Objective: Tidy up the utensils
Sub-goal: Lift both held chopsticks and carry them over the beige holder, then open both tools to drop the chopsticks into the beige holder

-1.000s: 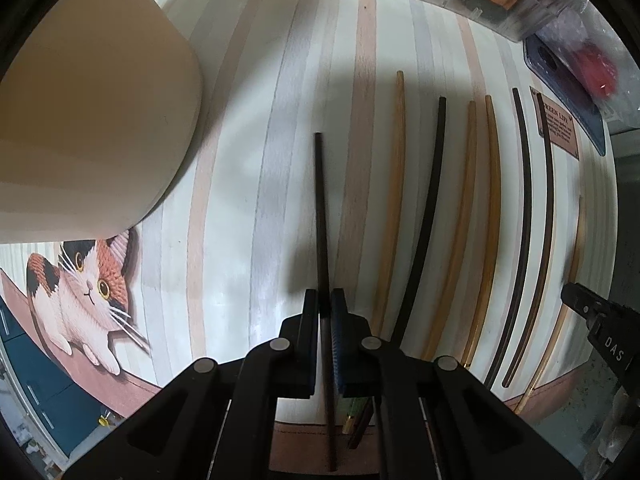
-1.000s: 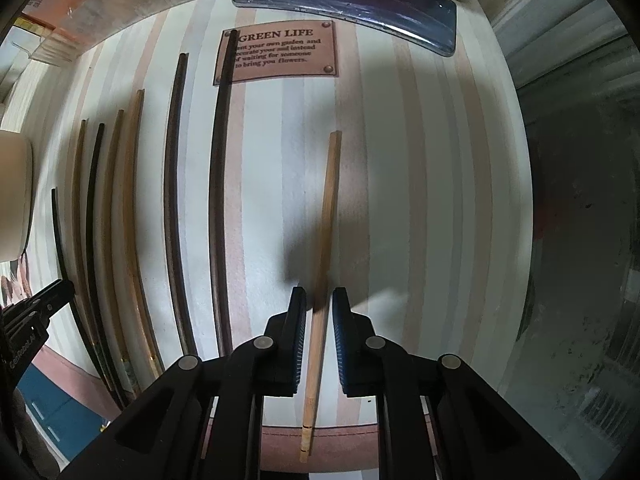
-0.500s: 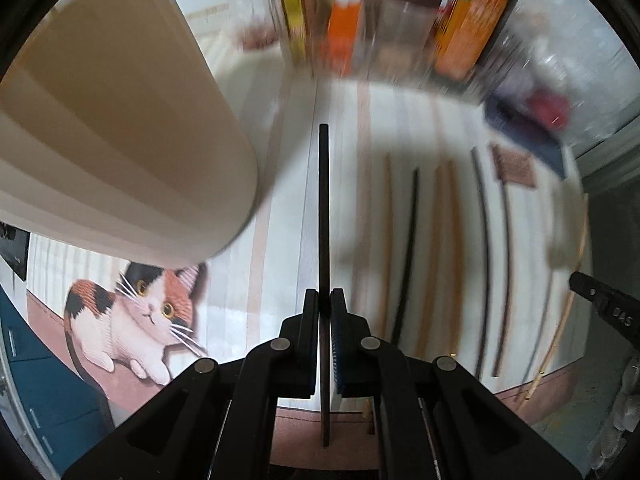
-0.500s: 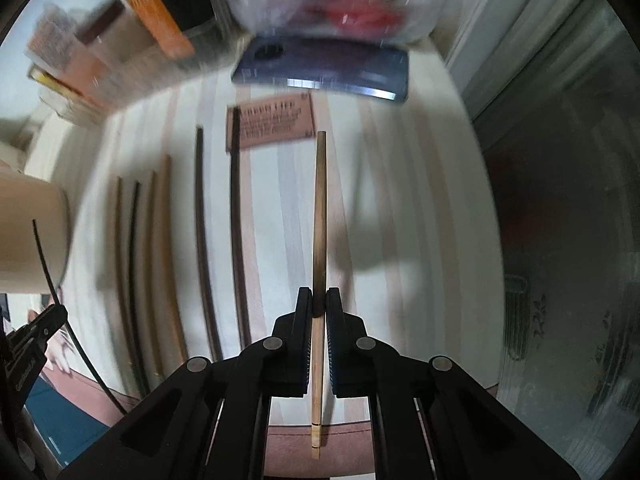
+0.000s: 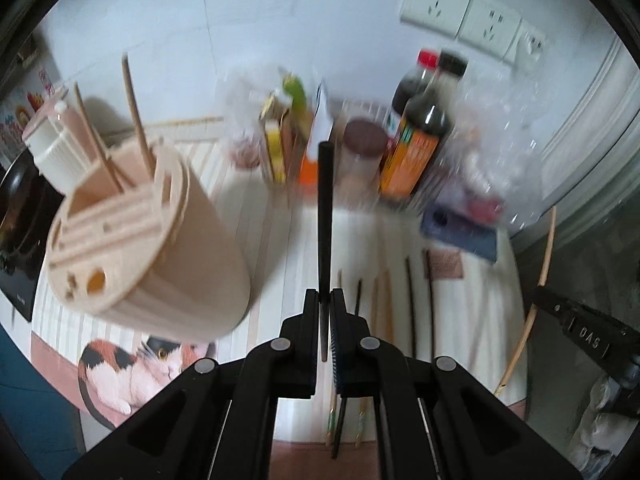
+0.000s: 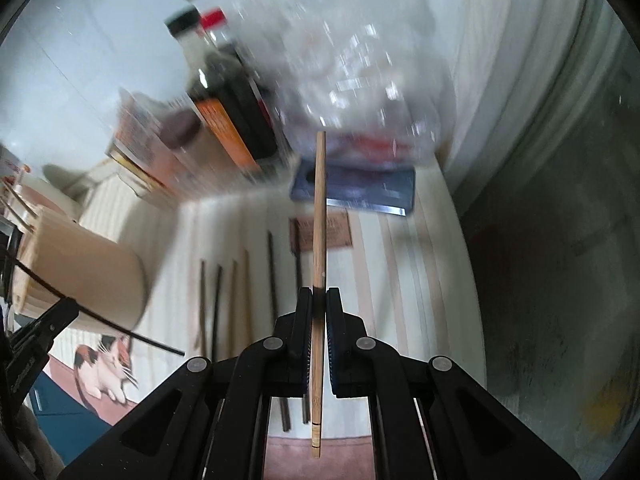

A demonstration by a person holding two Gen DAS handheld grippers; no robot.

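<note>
Step in hand: transfer of two chopsticks to the holder. The left hand-held gripper [image 5: 325, 300] is clamped on a black chopstick [image 5: 323, 216], lifted clear of the counter [image 5: 280, 236] and pointing up toward the back wall. The right hand-held gripper [image 6: 319, 298] is clamped on a light wooden chopstick [image 6: 319, 216], likewise raised above the striped mat.

The beige utensil holder [image 5: 168, 252] stands near the counter's left edge, on the mat; two wooden sticks [image 5: 136, 120] already lean out of its slotted top. Six or so chopsticks [image 5: 384, 300] lie in a row on the mat, between the holder and the counter's right edge.

Judgement: the task is part done. The next move calls for tipping each held chopstick upright and lowering it into an opening of the holder's lid, one hand at a time to avoid crossing.

Limits of view: both pictures are motion-blurred. The bottles [image 5: 420, 136] and packets along the back edge are indistinct, and the exact count of chopsticks lying on the mat cannot be confirmed. The holder's interior is hidden.
</note>
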